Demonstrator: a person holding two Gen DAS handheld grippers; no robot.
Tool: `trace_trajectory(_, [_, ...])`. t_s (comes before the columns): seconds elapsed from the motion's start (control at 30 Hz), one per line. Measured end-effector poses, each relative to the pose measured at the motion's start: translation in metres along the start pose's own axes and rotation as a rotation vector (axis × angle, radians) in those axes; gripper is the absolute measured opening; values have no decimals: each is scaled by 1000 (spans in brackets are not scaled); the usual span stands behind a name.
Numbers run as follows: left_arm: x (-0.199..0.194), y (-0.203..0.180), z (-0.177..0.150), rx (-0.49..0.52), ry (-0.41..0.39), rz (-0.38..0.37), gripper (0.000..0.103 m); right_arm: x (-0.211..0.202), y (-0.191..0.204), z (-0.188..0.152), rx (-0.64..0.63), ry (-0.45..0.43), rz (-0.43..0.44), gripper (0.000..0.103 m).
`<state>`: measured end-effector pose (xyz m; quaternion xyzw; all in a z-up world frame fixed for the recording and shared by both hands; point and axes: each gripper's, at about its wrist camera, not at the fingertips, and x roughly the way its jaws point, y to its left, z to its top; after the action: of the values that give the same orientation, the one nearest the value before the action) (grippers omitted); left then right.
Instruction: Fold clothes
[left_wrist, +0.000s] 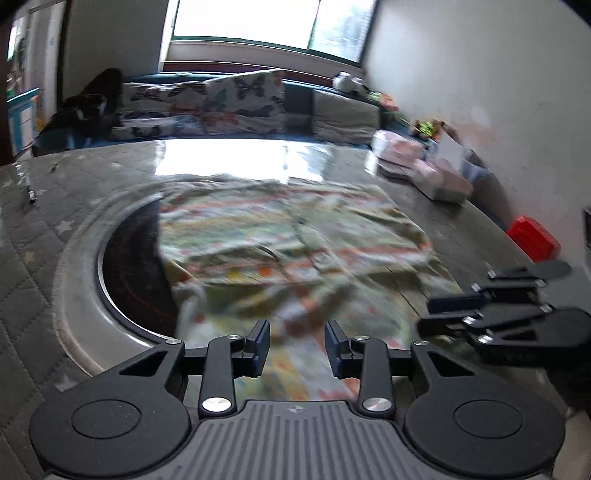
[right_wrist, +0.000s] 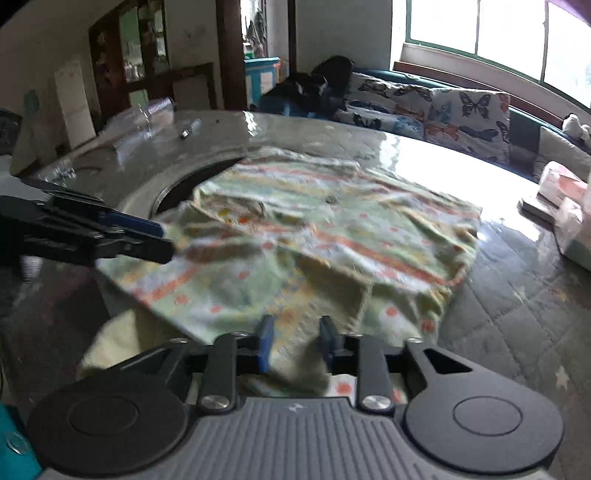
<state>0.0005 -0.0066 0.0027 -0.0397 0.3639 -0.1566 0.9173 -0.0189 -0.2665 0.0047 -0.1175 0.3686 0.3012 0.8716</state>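
Patterned garment (left_wrist: 295, 236) on table (left_wrist: 44, 236), left gripper (left_wrist: 297, 350) and right gripper (right_wrist: 293, 345) parted over it

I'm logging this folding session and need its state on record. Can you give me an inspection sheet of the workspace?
Surface: grey quilted table cover with a shiny film; round recessed burner set in it.
Job's things: patterned garment lies spread and wrinkled, covering part of the burner, its near edge hanging off the table.
Clutter: pink packages and a red box along the wall side; a small pen-like item at the far left.
Grippers: left gripper open over the near edge of the cloth; right gripper open, cloth between its fingers, not clamped.
Cables: nothing seen.
Surroundings: butterfly-print cushions on a bench under a window.
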Motion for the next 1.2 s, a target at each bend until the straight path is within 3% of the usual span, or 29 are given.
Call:
trace_trajectory(0.2, [-1,-10,-14,56,29,23,39,-15,-2,-8,-6,-13,-19,32])
trace_trajectory(0.37, [-26,-15,-10,24,29,-20,45,-28,0,-10,-37,-25,-33,35])
trace_trajectory(0.73, [-33,-24,-22,-104,177,-112,45,-49,10,-25,-150,-1,-52,36])
trace_trajectory(0.83, [-29,-25,-24,-137,202,-142,45,-54,13,-31,-188,11,-56,45])
trace_trajectory(0.93, [-24,-25,-26,-169,225,-154,42,-57,18,-39,-232,23,-48,47])
trace_trajectory(1.03, [-18,-22,-26,-220,261,-192,22,-57,23,-44,-266,30,-33,51])
trace_trajectory(1.2, [-29,-21,-5,-209,186,-216,16,-57,32,-47,-320,7,-16,56])
